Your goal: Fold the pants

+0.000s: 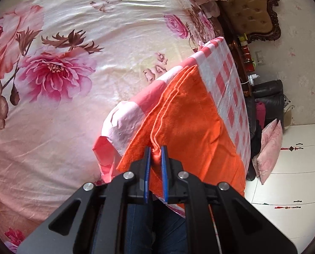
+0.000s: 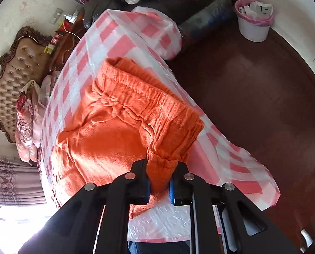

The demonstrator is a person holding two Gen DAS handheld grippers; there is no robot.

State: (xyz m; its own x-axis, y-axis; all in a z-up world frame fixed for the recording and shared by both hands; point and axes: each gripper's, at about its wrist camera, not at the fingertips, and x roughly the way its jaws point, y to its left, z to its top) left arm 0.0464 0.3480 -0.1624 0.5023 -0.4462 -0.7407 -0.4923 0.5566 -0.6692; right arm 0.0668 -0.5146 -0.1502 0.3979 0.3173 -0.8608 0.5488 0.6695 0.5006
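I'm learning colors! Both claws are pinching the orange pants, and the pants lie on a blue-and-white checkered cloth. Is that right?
Almost. The cloth is pink-and-white checkered, not blue; the right wrist view shows it best. The rest holds: the left claw and the right claw are each shut on the orange pants, which lie on that cloth.

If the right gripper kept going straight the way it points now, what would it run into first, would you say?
Probably the orange pants themselves: the right gripper already pinches their waistband, and they stretch ahead over the checked sheet.
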